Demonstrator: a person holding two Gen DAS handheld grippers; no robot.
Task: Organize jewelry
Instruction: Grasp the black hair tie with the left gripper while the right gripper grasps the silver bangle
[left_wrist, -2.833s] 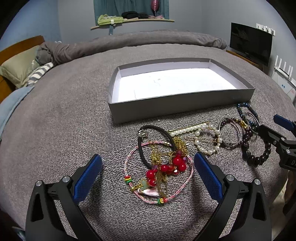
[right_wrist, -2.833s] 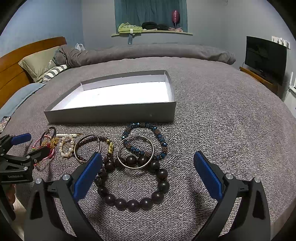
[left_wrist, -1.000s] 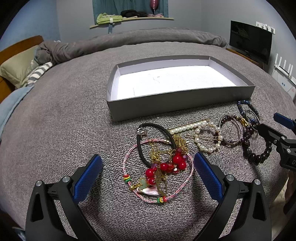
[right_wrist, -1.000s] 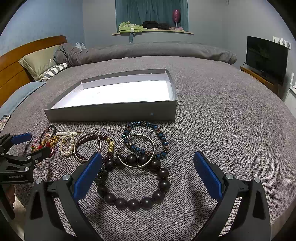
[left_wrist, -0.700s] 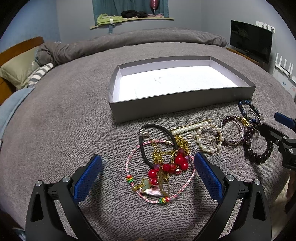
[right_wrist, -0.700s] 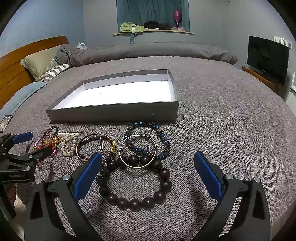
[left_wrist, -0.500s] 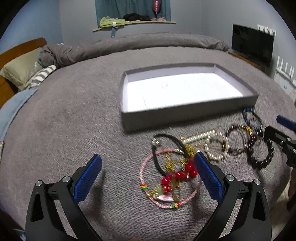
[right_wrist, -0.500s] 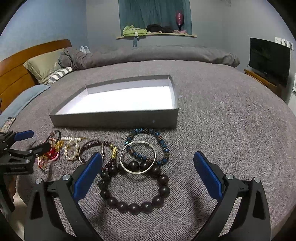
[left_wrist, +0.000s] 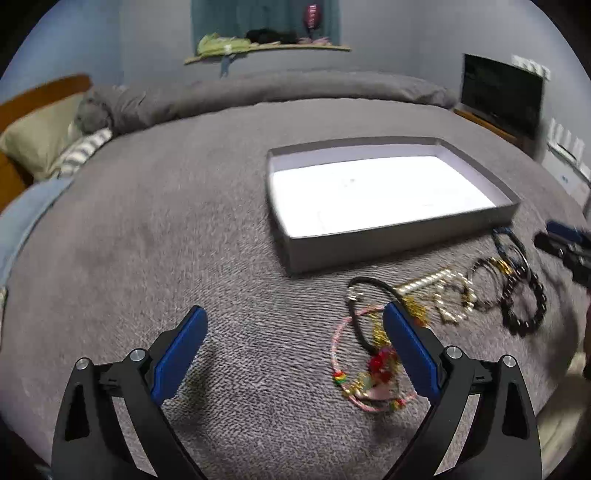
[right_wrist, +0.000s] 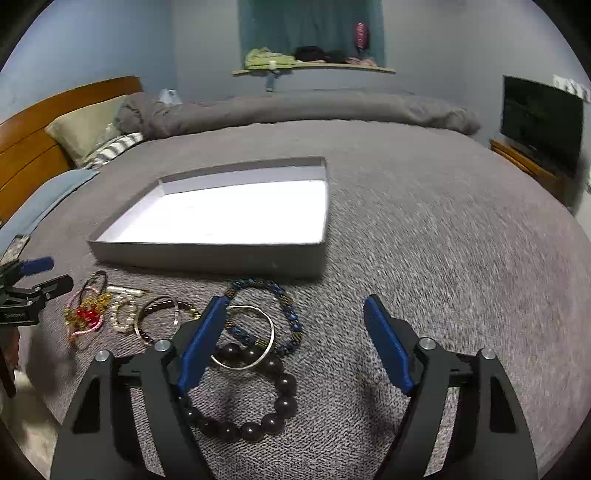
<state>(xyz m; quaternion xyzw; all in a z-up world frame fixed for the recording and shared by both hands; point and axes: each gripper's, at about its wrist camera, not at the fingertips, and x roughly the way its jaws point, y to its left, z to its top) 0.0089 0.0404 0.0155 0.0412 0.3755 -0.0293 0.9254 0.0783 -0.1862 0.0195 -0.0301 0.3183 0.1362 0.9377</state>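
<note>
Both tongs pointed down at a slant over the bed (right_wrist: 443, 229). The left tongs (left_wrist: 291, 347) gaped, released, above bare blanket, the pink cord bracelet (left_wrist: 354, 369) partly behind their right finger. The right tongs (right_wrist: 293, 339) had just been closing yet gripped nothing; their left finger overlapped the silver bangle (right_wrist: 247, 336) and the dark beads (right_wrist: 255, 402). The grey tray (right_wrist: 207, 254) lay just beyond the jewelry, nothing in it.

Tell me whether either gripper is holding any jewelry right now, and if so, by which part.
Nothing is held. The left gripper and right gripper are both open above the bed, and the dark bead bracelet lies loose.
</note>
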